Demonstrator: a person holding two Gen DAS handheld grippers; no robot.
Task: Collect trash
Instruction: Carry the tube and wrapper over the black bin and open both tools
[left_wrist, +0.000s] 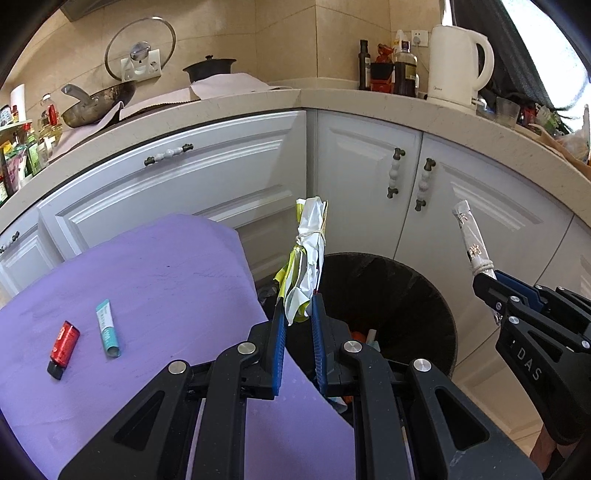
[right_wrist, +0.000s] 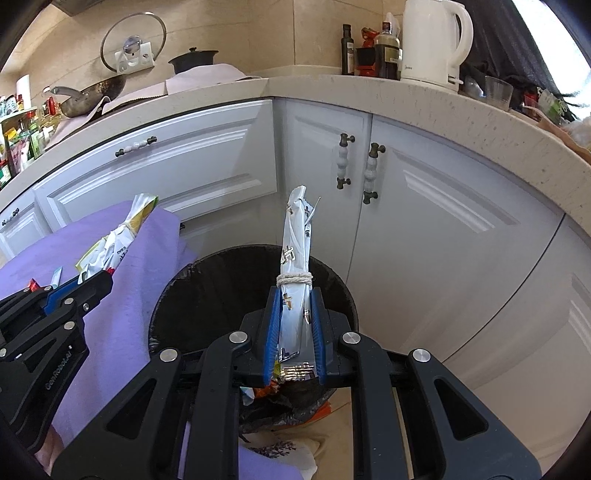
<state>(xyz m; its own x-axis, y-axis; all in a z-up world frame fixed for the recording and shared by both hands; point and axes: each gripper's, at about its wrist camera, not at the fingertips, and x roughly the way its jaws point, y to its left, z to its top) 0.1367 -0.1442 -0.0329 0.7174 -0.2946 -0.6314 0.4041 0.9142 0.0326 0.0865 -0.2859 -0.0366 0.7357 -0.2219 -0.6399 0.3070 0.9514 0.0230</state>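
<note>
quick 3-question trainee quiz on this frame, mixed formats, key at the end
1. True or false: the left gripper holds a rolled green-and-white wrapper tied with a band.
2. Which item lies nearer the left edge of the purple cloth: A) red lighter, B) teal tube?
3. What does the right gripper hold above the round black bin?

Key: 1 true; 2 A; 3 a rolled white packet bound with string.

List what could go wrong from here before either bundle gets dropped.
1. The left gripper holds the green-and-white wrapper bundle near the bin's rim, beside the purple cloth; released here, it might land outside.
2. The right gripper grips the white wrapper roll low down; the tall top may tip on release.
3. The lighter and small tube remain on the cloth and could be forgotten.
</note>
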